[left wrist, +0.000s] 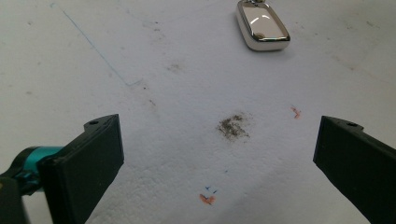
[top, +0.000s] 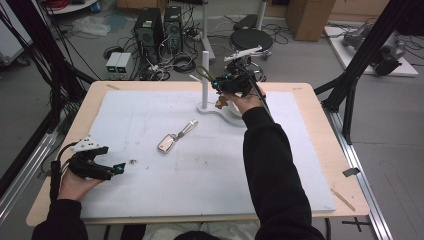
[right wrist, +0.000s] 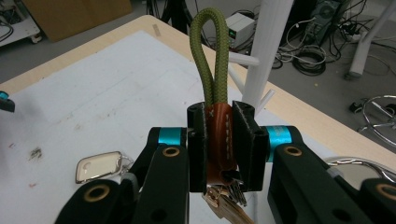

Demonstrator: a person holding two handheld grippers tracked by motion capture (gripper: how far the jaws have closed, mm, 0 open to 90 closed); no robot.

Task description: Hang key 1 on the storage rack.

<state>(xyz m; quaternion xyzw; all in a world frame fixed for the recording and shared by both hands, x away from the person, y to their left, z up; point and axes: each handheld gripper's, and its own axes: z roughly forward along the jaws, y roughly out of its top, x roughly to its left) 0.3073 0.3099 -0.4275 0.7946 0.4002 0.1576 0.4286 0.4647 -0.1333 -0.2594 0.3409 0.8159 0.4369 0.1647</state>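
My right gripper (top: pixel 218 84) (right wrist: pixel 220 117) is shut on the brown leather tab (right wrist: pixel 219 135) of a keychain. Its olive rope loop (right wrist: pixel 212 51) (top: pixel 202 73) stands up between the jaws, close to the white peg stand (top: pixel 204 75) (right wrist: pixel 272 42). Keys (top: pixel 221 102) (right wrist: pixel 224 200) hang below the jaws. A silver key fob (top: pixel 165 143) (left wrist: pixel 261 25) (right wrist: pixel 98 168) with a metal clip (top: pixel 188 127) lies mid-mat. My left gripper (top: pixel 118 169) (left wrist: pixel 217 135) hovers open over the mat at the front left, holding nothing.
The white mat (top: pixel 200 175) covers most of the wooden table (top: pixel 320 130). The stand's curved white base (top: pixel 226 116) rests on the mat behind the fob. A dark smudge (left wrist: pixel 233 126) marks the mat by the left gripper. Computers, cables and a stool stand beyond the far edge.
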